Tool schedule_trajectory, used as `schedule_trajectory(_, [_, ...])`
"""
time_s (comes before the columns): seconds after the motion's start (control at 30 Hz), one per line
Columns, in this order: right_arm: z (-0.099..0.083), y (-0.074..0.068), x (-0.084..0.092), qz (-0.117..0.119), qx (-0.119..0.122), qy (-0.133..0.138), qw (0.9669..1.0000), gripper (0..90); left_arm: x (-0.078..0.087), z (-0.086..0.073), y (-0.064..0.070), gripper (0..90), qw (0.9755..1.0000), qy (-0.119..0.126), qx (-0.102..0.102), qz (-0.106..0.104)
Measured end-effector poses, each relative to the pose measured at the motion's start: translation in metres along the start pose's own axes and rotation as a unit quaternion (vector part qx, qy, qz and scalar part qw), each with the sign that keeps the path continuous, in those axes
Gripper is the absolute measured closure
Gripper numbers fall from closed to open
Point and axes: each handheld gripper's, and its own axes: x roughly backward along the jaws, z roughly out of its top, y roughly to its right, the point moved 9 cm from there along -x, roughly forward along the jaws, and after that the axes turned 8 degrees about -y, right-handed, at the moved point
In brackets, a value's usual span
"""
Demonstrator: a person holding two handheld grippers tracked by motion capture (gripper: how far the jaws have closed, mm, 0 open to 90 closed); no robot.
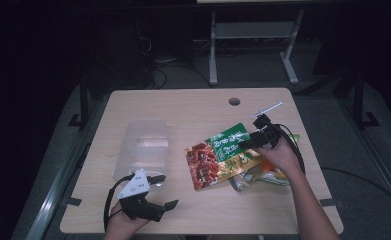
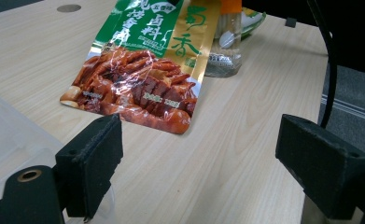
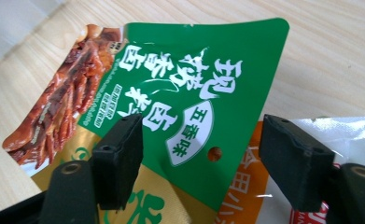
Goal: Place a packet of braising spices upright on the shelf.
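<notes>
One green-and-red snack pouch (image 1: 222, 156) atop a few more packets, one clear bin (image 1: 144, 148) on the surface (image 1: 193, 107); right tongs (image 3: 201, 161) agape astride pouch's top edge, left tongs (image 2: 199, 168) wide, empty.

A: The green snack pouch (image 3: 180, 116) is running off the bottom edge of the right gripper view, between the right gripper (image 3: 201, 156)'s jaws. Are the pads pressing on it?

B: That I cannot tell; its lower part is lying hidden behind the left jaw.

A: And under the pouch?

B: A white packet (image 3: 329, 140) beside the right jaw is getting cut off by the picture's edge. A clear wrapper (image 2: 223, 46) beyond the left gripper (image 2: 199, 158) is being half covered by the pouch, its print too small to read.
</notes>
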Motion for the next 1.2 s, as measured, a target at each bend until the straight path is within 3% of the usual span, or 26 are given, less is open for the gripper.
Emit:
schedule_trajectory(0.07, [0.000, 0.001, -0.001, -0.001, -0.001, 0.000, 1.0000, 31.5, 0.000, 0.000, 0.000, 14.5, 1.0000, 0.000, 0.001, 0.000])
schedule_trajectory(0.23, [0.000, 0.004, -0.002, 0.015, -0.033, -0.002, 0.9993, 44.3, -0.002, 0.001, 0.002, 14.5, 1.0000, -0.001, 0.002, 0.000])
schedule_trajectory(0.4, [-0.002, 0.006, -0.005, 0.007, -0.034, -0.013, 0.9993, 62.5, -0.003, 0.001, 0.001, 14.5, 1.0000, -0.002, -0.001, 0.002])
schedule_trajectory(0.47, [-0.002, 0.007, -0.004, 0.004, -0.034, -0.011, 0.9993, 65.9, -0.003, 0.001, 0.001, 14.6, 1.0000, -0.002, 0.000, 0.002])
schedule_trajectory(0.67, [-0.001, 0.004, -0.002, 0.012, -0.023, -0.008, 0.9996, 85.5, -0.003, 0.002, 0.000, 15.1, 1.0000, 0.001, 0.007, -0.001])
schedule_trajectory(0.87, [0.002, -0.006, 0.007, 0.028, -0.011, 0.009, 0.9995, 89.5, -0.004, 0.001, 0.001, 15.1, 1.0000, -0.005, 0.006, -0.003])
schedule_trajectory(1.2, [0.003, -0.024, 0.021, 0.031, 0.025, 0.026, 0.9989, 89.7, -0.005, 0.005, -0.001, 15.1, 0.9999, -0.002, 0.013, -0.010])
